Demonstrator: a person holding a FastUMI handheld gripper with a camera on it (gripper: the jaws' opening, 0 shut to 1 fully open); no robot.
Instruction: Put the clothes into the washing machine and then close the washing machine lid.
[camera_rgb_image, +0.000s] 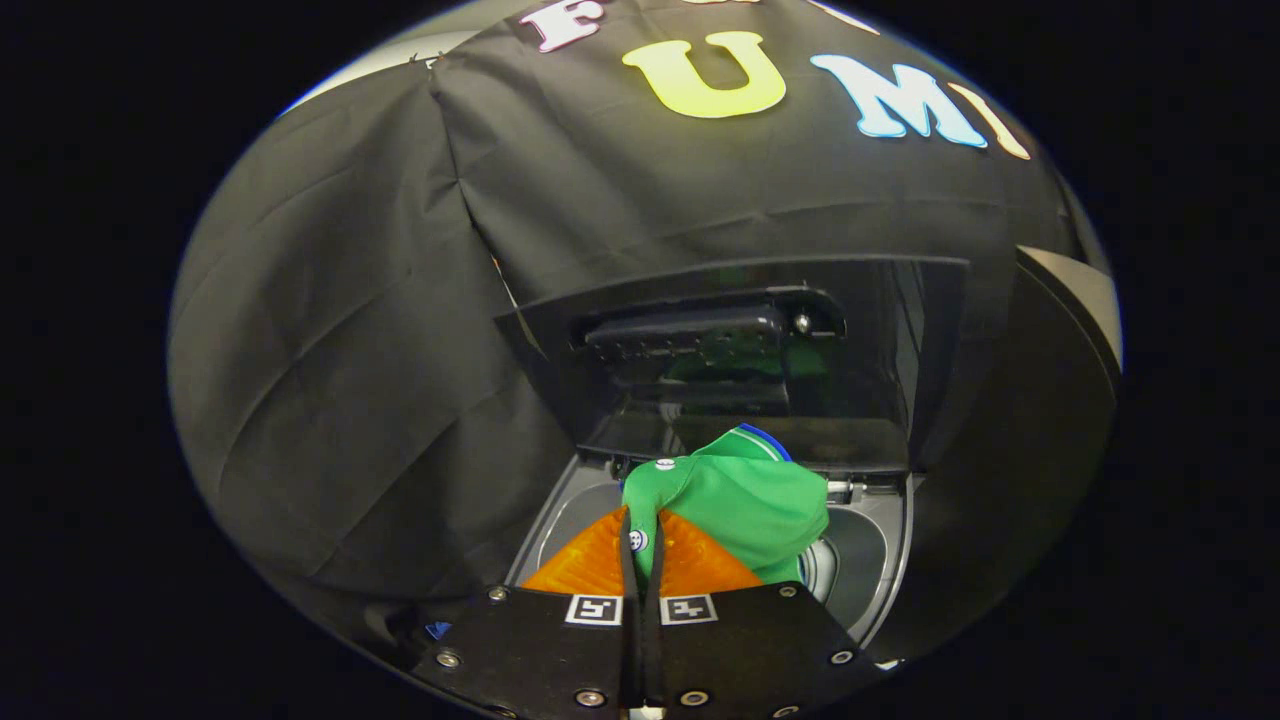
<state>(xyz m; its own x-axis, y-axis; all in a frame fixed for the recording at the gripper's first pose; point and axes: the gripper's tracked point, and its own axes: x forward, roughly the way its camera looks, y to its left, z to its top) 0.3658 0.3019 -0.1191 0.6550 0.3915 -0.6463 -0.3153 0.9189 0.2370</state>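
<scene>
A green garment (745, 500) with a blue-and-white collar and white buttons hangs bunched from my gripper (640, 540), whose two fingers are shut on a fold of it. It is held just above the round opening of the grey washing machine (880, 560). The machine's dark glossy lid (740, 340) stands raised upright beyond the garment and mirrors some green. The drum below is mostly hidden by the cloth and the fingers.
Black cloth covers the booth's walls behind and to both sides of the machine. A dark curved surface (1040, 400) rises close on the right of the machine. The lid's hinge edge (760, 440) lies just behind the garment.
</scene>
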